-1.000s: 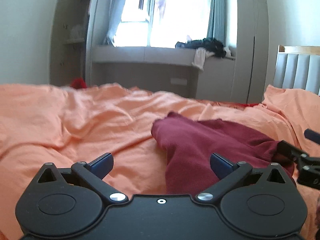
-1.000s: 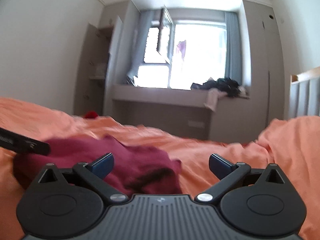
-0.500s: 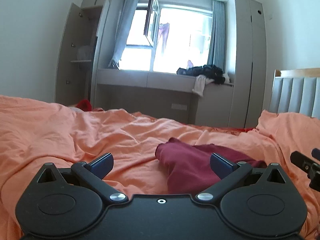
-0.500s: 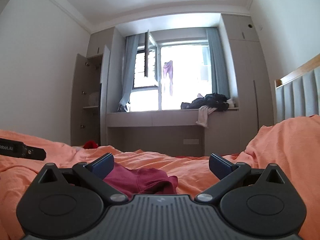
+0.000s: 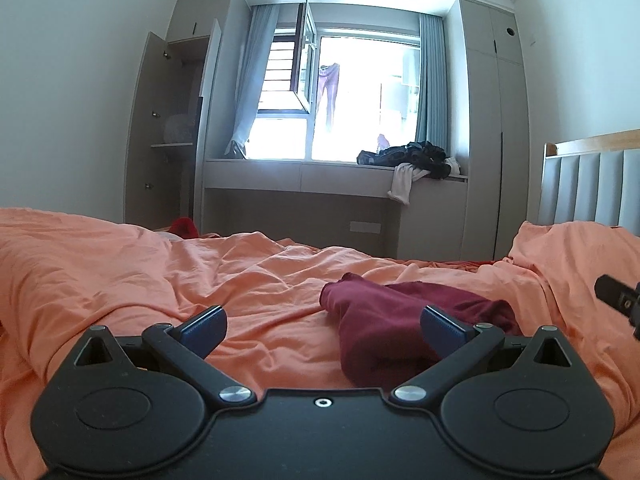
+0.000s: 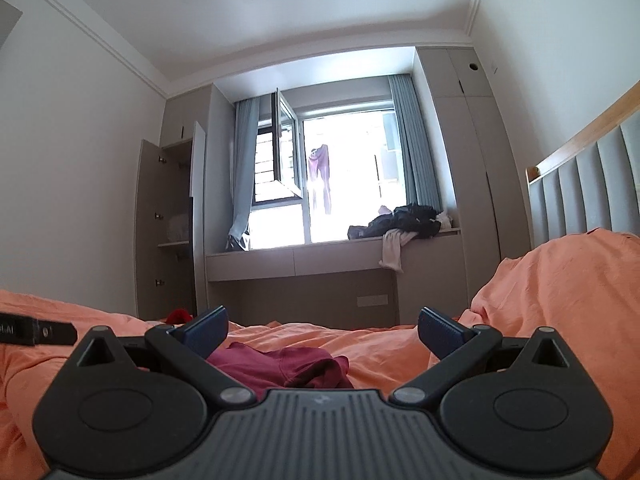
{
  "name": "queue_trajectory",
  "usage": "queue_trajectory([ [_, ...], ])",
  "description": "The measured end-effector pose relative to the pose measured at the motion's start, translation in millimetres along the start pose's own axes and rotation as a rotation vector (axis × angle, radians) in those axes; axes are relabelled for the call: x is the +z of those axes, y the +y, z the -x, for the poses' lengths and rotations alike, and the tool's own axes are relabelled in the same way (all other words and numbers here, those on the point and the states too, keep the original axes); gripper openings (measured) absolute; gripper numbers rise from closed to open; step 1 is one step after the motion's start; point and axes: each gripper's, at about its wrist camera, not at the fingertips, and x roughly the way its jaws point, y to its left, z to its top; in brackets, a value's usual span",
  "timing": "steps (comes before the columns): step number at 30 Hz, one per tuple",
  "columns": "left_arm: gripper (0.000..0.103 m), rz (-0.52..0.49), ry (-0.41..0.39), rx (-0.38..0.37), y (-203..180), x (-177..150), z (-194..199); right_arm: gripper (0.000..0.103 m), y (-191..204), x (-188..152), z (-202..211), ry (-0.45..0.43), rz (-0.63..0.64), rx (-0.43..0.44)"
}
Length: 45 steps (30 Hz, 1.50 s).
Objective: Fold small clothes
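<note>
A small dark red garment point(image 5: 384, 320) lies bunched on the orange bed sheet point(image 5: 120, 272), partly behind my left gripper's right finger. My left gripper point(image 5: 322, 326) is open and empty, held above the sheet just in front of the garment. The garment also shows in the right wrist view point(image 6: 288, 368), low between the fingers. My right gripper point(image 6: 322, 328) is open and empty, raised and tilted up toward the window. Its tip shows at the right edge of the left wrist view point(image 5: 618, 300).
A window bench point(image 5: 320, 176) carries a pile of dark and white clothes point(image 5: 412, 160). An open cabinet point(image 5: 172, 136) stands at the left. A padded headboard point(image 5: 592, 188) is at the right. A red item point(image 5: 184, 226) lies beyond the bed's far edge.
Both grippers have lifted and pulled back from the red garment, tilting up so more of the room shows. Both stayed open. The garment lies where it was.
</note>
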Motion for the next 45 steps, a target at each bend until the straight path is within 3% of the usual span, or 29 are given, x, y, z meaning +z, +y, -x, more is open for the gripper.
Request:
queue_trajectory([
  [5,0.103,-0.009,0.026,-0.037,1.0,-13.2,11.6,0.103,2.0,-7.0,15.9,0.024,0.02,0.009],
  [14,0.103,-0.046,0.14,-0.107,-3.7,-51.2,1.8,0.103,5.5,-28.6,25.2,0.156,0.027,0.0],
  [22,0.103,-0.036,0.246,-0.097,-4.4,-71.4,-16.5,0.103,5.7,-45.0,16.4,0.254,0.0,0.003],
  [45,0.103,-0.039,0.237,-0.065,0.5,-73.9,-15.0,0.103,5.1,-47.5,12.0,0.269,0.002,-0.004],
])
